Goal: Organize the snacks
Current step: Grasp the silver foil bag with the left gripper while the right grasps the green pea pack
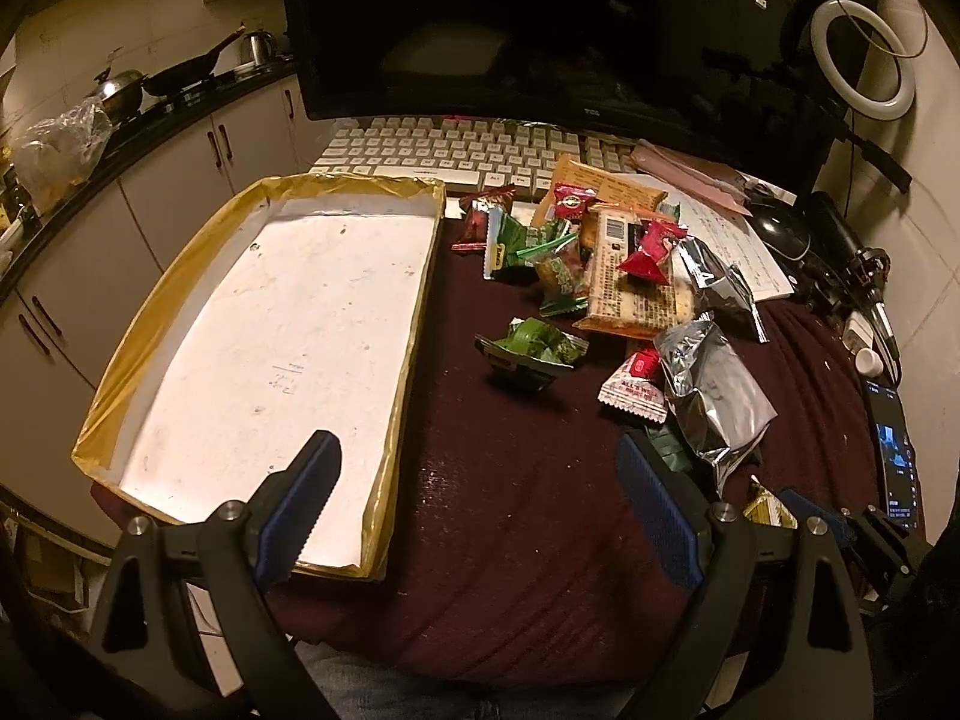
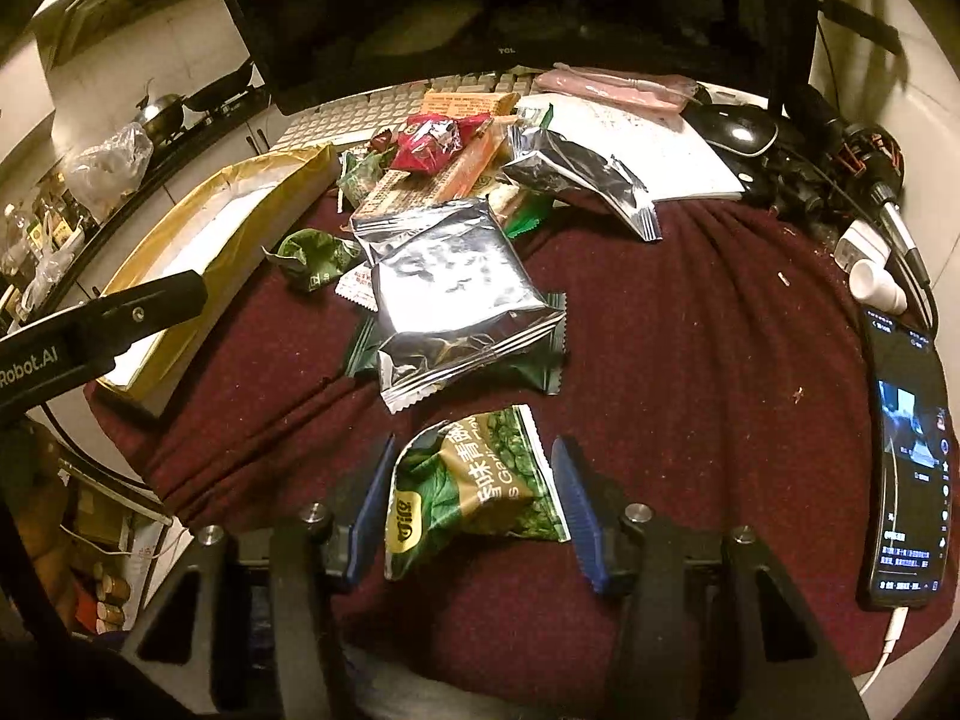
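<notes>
Green pea packet point(image 2: 474, 492) is sitting on the dark red cloth point(image 2: 690, 360), showing white lettering. Silver foil pouch point(image 2: 450, 294) is gleaming behind that packet, gold-edged white tray point(image 1: 264, 324) glowing left of it.

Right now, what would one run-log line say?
left gripper: open, empty | right gripper: open around green pea packet | tray: empty

The left gripper point(image 1: 477, 510), blue pads spread wide, fills the lower frame above a maroon cloth point(image 1: 510, 510). A gold-rimmed white shallow box point(image 1: 414, 312) lies left; a heap of colourful snack packets point(image 1: 606, 276) sits centre-right.
</notes>
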Demonstrator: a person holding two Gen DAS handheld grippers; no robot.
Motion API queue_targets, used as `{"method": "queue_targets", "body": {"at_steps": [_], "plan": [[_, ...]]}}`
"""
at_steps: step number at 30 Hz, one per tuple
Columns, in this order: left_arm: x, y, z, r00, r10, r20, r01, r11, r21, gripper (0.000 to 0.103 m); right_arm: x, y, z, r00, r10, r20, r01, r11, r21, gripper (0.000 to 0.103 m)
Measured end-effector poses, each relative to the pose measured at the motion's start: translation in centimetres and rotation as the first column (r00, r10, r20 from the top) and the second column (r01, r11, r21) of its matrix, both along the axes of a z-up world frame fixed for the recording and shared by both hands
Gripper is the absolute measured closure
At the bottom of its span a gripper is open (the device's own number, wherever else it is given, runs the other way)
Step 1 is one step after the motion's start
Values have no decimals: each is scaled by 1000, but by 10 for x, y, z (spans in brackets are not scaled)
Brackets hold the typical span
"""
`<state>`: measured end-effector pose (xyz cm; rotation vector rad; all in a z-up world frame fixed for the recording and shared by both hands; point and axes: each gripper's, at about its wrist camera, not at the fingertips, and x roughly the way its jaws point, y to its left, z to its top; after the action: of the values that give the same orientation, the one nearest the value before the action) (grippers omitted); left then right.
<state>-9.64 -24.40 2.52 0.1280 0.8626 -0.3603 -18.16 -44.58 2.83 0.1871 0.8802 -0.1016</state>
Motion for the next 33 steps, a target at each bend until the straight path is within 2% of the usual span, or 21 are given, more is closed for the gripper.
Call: {"method": "queue_targets", "body": {"at_steps": [2,3,9,13,15,19,23,27,29,33], "plan": [[1,-1,0,1000,-15,-16,14,1000,-17,11,-1,-2,2,1000,5,18,-6,1000,4,58],[2,-3,1,999,-34,-32,33,999,-37,11,-2,-1,5,999,8,33,-8,1000,6,69],[10,-39,3,970,-209,-124,192,972,-132,11,-1,-4,6,999,17,35,-17,1000,11,70],[14,-68,-3,950,-272,-155,253,958,-132,11,-5,-2,2,999,18,40,-18,1000,2,65],[21,-82,-9,944,-277,-180,257,958,-123,11,-7,-5,0,999,23,47,-24,1000,8,65],[36,-98,-20,927,-266,-264,230,960,-159,11,-10,-6,-1,997,37,61,-38,999,28,64],[45,-115,-29,911,-241,-334,186,964,-190,11,-9,-9,-5,998,24,50,-27,998,48,56],[48,-132,-41,930,-192,-313,177,981,-77,11,-10,-9,-6,998,24,53,-27,998,49,56],[45,-134,-44,940,-192,-283,187,981,-44,12,-11,-7,-6,998,30,55,-33,999,37,56],[36,-124,-37,945,-207,-253,201,978,-49,35,-14,-3,-7,998,33,59,-34,999,16,57]]}}
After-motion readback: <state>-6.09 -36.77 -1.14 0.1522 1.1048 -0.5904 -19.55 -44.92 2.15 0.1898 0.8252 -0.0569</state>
